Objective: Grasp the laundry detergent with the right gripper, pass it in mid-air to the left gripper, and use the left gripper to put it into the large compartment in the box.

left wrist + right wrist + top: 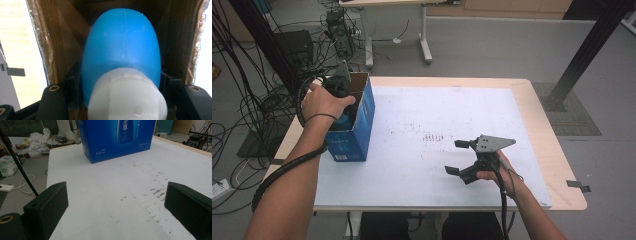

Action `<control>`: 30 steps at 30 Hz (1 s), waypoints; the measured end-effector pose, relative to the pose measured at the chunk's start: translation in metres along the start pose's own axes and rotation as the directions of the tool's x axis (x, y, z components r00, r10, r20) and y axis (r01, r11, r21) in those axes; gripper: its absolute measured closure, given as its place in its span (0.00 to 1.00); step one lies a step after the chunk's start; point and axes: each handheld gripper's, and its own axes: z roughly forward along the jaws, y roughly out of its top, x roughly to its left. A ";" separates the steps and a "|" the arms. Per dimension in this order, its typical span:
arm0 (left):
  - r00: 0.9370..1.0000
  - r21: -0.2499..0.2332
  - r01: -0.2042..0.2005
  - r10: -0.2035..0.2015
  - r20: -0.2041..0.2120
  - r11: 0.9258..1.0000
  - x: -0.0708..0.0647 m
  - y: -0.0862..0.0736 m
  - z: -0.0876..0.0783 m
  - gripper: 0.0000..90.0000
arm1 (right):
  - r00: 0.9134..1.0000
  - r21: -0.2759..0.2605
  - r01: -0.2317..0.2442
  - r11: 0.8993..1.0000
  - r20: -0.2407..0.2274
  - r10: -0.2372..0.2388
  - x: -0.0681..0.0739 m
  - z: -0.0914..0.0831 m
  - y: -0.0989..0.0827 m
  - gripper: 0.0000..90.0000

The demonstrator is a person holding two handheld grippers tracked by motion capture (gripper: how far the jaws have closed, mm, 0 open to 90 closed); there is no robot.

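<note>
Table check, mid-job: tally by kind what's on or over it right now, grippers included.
Blue cardboard box, open top: 1
Blue bottle with white cap, inside the box, clamped by the left gripper: 1
Grippers: 2, counting the right gripper, open above the white mat
White mat: 1
Total: 5

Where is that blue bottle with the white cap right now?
The blue bottle sits inside the open blue box at the table's left side, clamped between the left gripper's jaws.

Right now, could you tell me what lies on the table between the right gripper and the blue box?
Nothing: in the right gripper view, bare, speckled white table runs from the right gripper to the blue box.
</note>
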 end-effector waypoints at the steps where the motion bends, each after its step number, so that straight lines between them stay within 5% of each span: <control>1: 1.000 0.000 0.000 0.000 -0.001 1.000 0.000 0.000 0.000 0.42 | 1.000 0.000 0.000 1.000 0.000 0.000 0.000 0.000 0.000 0.06; 30: 1.000 0.012 -0.001 0.001 -0.003 1.000 -0.002 0.003 0.000 0.42 | 1.000 -0.004 -0.008 1.000 0.001 0.008 -0.001 0.000 -0.002 0.06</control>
